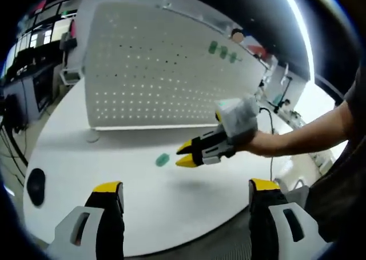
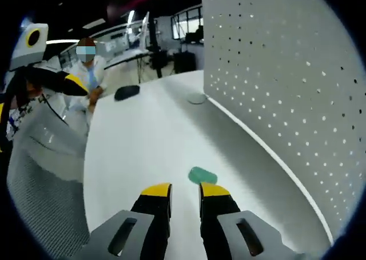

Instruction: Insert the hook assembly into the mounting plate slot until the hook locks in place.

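Just ahead of the right tongs (image 2: 185, 192), whose jaws stand nearly closed and grip nothing, a small green hook (image 2: 202, 175) lies flat on the white table (image 2: 137, 146), apparently lined up for a pick. Beyond it stands the white pegboard (image 2: 286, 71), likely the mount. Left tongs (image 1: 186, 188) hang back wide open and empty, probably to keep everything visible.

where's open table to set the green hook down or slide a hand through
Bare tabletop lies between the left gripper and the green hook, and left toward the black puck. It is crowded around the right gripper, close by the hook, before the pegboard.
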`<state>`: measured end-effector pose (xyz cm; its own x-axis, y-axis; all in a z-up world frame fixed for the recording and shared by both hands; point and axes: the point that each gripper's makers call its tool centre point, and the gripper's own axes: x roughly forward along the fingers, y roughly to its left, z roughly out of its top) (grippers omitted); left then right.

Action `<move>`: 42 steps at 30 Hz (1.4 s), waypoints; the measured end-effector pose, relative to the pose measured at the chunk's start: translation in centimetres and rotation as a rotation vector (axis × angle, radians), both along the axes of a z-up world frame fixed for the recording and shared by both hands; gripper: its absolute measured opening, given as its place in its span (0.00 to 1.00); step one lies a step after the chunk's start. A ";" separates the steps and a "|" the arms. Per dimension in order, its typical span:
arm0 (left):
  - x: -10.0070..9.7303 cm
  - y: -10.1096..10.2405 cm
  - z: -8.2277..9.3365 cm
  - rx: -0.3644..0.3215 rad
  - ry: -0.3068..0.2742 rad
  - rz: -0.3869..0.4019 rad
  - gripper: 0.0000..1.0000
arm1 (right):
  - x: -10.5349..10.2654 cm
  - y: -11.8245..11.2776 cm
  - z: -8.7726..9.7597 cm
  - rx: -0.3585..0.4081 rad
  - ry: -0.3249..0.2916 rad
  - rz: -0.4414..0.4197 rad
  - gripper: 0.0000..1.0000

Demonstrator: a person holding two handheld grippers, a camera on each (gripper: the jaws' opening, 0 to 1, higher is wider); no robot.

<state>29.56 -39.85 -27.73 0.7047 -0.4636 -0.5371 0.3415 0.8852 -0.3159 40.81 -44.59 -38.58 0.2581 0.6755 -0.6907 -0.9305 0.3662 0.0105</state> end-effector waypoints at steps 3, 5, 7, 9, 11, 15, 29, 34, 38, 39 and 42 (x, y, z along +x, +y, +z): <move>-0.1 0.3 -0.1 0.000 0.008 0.004 0.92 | 0.6 0.6 -0.4 0.000 0.016 0.005 0.17; -0.1 0.6 -0.3 -0.004 0.012 0.010 0.92 | 0.9 0.8 -0.5 -0.021 0.000 0.023 0.17; -0.1 0.8 -0.4 -0.005 0.016 0.016 0.92 | 1.1 1.0 -0.7 -0.046 -0.019 0.054 0.17; -0.1 0.9 -0.5 -0.006 0.019 0.019 0.92 | 1.6 1.1 -0.8 -0.070 -0.044 0.086 0.17; -0.1 0.8 -0.6 -0.010 0.022 0.020 0.92 | 1.8 1.3 -0.9 -0.079 -0.044 0.101 0.17; 0.0 0.7 -0.7 -0.014 0.024 0.018 0.92 | 1.7 1.6 -1.4 -0.115 -0.046 0.161 0.17; 0.4 1.0 -0.9 -0.024 0.030 0.025 0.90 | 2.3 1.7 -1.6 -0.179 -0.100 0.211 0.00; 0.4 0.6 -0.9 -0.025 0.030 0.015 0.90 | 2.5 1.4 -1.6 -0.172 -0.077 0.164 0.00; 0.4 0.6 -0.8 -0.027 0.029 0.014 0.90 | 2.9 1.0 -1.5 -0.151 -0.035 0.095 0.00; 0.4 0.6 -0.8 -0.026 0.030 0.013 0.90 | 3.0 0.9 -1.4 -0.144 -0.028 0.080 0.00; 0.4 0.8 -0.9 -0.024 0.034 0.018 0.90 | 3.5 0.4 -1.1 -0.134 -0.033 0.047 0.00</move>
